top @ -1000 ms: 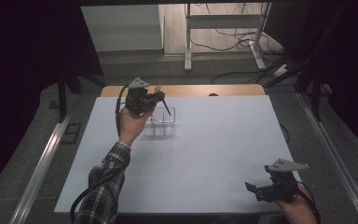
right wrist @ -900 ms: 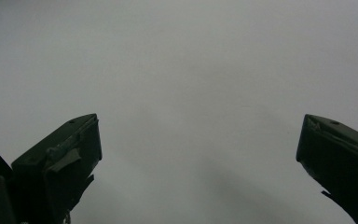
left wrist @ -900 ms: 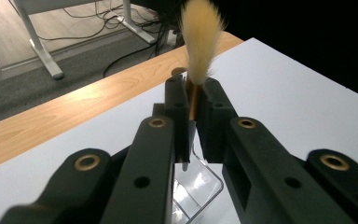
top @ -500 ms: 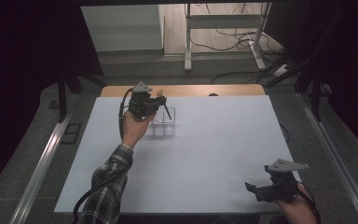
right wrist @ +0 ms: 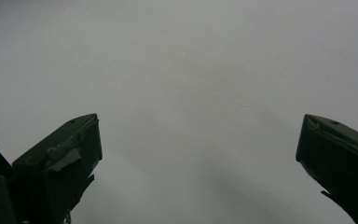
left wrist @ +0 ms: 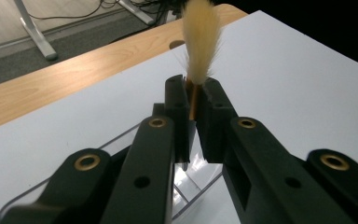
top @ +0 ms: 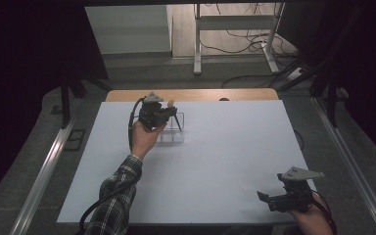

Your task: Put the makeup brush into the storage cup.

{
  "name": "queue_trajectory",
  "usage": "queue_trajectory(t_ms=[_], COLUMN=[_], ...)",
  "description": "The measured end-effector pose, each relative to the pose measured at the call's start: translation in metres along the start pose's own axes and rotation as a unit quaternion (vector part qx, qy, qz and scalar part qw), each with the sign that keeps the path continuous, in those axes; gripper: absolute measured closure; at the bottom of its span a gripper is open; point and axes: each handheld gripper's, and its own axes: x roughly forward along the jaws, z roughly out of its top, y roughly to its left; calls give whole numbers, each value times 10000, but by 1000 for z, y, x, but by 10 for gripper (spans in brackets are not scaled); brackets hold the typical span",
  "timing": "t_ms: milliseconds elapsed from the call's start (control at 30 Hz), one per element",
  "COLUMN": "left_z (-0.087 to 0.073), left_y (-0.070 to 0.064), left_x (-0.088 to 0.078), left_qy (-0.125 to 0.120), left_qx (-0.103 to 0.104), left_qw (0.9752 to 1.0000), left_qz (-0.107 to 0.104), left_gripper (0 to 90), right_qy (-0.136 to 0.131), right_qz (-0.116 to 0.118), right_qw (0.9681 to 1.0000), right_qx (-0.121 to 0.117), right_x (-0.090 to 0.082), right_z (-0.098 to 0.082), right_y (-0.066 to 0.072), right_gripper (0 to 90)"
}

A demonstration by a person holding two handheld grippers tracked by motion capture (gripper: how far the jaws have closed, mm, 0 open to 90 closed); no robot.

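High view: left tool [top: 169,114] over clear plastic divided box [top: 172,131] at far side of white counter [top: 225,161]; right tool [top: 274,199] idle, near edge. Left gripper view: jaws clamped on soft cream-bristled brush [left wrist: 199,44] at its copper ferrule; light, bristles crushable, so grip ferrule. Right gripper view: jaws wide apart, nothing between.

Clear organizer [top: 172,134] on tabletop [top: 225,147], far left part. Left claw [top: 176,116] just above it, brush [left wrist: 198,42] between jaws. Right claw [top: 264,198] well apart, at near right corner, over bare tabletop.
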Motion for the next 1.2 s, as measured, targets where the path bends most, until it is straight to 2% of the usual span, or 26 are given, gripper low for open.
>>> queue_trajectory(t_ms=[567,667,700,800,833,933,1033,1133,1200], left_z=[-13,-13,-12,-9,-8,-5,-5,-4,-4], left_y=[-4,-5,-5,-6,-5,-3,0,1,1], left_x=[14,14,13,9,7,4,1,0,-1], left_qy=[166,169,139,111,124,123,120,147,150], left_qx=[-26,22,51,90,106,12,-75,-85,-102], left_qw=[9999,9999,9999,9998,9998,9998,9998,9997,9997], left_qz=[-20,11,49,114,136,147,105,149,138], left_gripper=[836,822,799,578,533,377,275,164,121], right_qy=[13,16,16,17,19,35,36,32,34], right_qz=[12,11,11,10,12,6,1,3,8], right_qw=[10000,10000,10000,10000,10000,10000,10000,10000,10000], right_qx=[-42,-51,-52,-55,-56,-63,-64,-50,-46], right_x=[1,1,1,1,1,1,1,1,1], right_z=[0,0,0,0,0,0,0,0,0], right_y=[0,0,0,0,1,1,1,1,1], right_gripper=[6,6,6,6,6,6,6,6,6])
